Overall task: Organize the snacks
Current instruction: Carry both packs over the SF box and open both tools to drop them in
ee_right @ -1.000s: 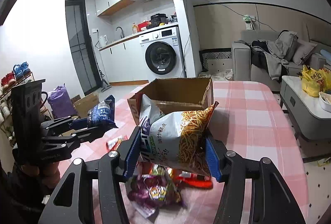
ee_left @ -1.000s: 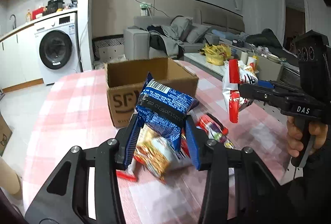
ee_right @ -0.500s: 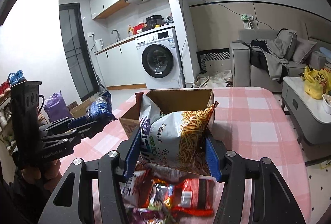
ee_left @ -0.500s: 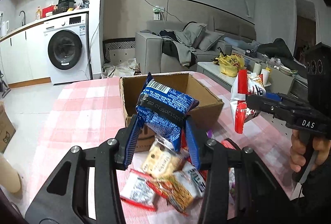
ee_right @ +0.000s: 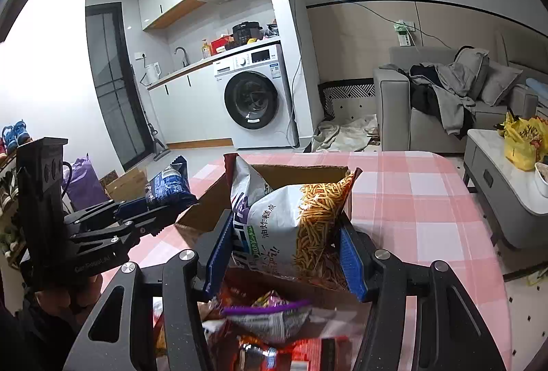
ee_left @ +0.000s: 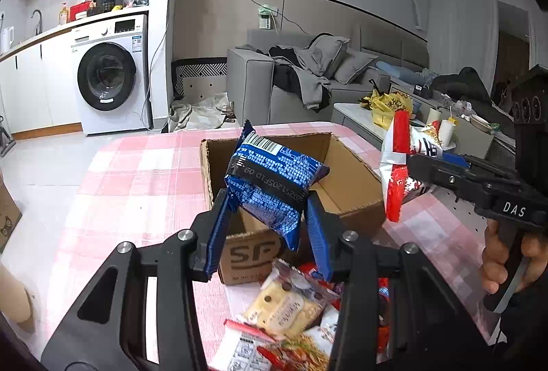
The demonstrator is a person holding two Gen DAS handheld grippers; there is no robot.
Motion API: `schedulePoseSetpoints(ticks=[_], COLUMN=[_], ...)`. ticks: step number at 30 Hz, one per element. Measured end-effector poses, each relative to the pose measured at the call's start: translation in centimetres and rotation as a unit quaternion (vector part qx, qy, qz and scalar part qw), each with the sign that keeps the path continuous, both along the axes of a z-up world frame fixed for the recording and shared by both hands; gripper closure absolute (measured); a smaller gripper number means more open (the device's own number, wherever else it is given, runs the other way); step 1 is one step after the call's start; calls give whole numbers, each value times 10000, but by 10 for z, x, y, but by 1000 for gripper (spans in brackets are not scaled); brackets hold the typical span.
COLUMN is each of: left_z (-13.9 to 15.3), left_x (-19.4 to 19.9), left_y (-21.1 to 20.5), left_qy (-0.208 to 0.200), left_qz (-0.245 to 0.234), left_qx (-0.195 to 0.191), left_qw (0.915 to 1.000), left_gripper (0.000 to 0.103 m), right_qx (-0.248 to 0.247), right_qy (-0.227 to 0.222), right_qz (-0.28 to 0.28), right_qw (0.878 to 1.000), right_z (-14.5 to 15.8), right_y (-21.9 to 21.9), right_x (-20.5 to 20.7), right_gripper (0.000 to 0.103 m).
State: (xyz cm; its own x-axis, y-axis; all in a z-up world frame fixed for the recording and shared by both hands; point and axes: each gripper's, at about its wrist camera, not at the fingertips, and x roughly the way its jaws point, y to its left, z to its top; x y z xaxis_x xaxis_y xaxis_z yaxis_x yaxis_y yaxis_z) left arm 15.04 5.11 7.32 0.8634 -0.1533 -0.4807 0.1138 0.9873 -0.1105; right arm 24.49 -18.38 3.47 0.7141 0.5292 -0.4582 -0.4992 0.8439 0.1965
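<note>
A blue packet is clamped by the left gripper, a chip bag by the right gripper, above the box.

Cool indoor light; fisheye-bent edges; nearest packets blurred.

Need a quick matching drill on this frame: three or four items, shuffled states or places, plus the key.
Items:
1. blue snack packet
2. fries-print bag
3. cardboard box
4. cheese-print packet

States:
A. lying in the pile on the table
B. open-topped, on the checked tablecloth
C. held in the left gripper
D. held in the right gripper

Pairs: 1-C, 2-D, 3-B, 4-A
</note>
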Motion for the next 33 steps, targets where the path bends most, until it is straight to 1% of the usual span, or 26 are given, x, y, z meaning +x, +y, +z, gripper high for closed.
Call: schedulePoseSetpoints(ticks=[3, 4, 12, 16, 19, 26, 30, 33], left_z=[0, -4, -8, -16, -23, -42, -49, -51], left_x=[18, 20, 68, 90, 105, 126, 133, 136], left_y=[4, 2, 3, 0, -5, -14, -15, -15], left_qy=[28, 40, 157, 267, 346, 482, 572, 595], left_qz=[54, 67, 85, 42, 42, 14, 152, 166], left_qx=[-11, -12, 99, 124, 169, 143, 213, 140], left_qw=[10000, 10000, 9998, 9996, 9992, 9987, 9980, 9980], left_gripper=[63, 63, 63, 63, 63, 63, 63, 63], right_qx=[-33, -41, -72, -107, -183, -144, -160, -83], right_qy=[24, 45, 144, 198, 152, 158, 164, 209], right_qz=[-9, -5, 29, 49, 81, 121, 178, 220], right_qw=[10000, 10000, 9999, 9997, 9997, 9997, 9996, 9995], right_z=[-1, -1, -8, -14, -16, -19, -18, -18], right_y=[5, 8, 19, 23, 29, 36, 38, 39], right_x=[14, 18, 45, 57, 61, 72, 76, 78], right_gripper=[46, 46, 46, 46, 46, 46, 46, 45])
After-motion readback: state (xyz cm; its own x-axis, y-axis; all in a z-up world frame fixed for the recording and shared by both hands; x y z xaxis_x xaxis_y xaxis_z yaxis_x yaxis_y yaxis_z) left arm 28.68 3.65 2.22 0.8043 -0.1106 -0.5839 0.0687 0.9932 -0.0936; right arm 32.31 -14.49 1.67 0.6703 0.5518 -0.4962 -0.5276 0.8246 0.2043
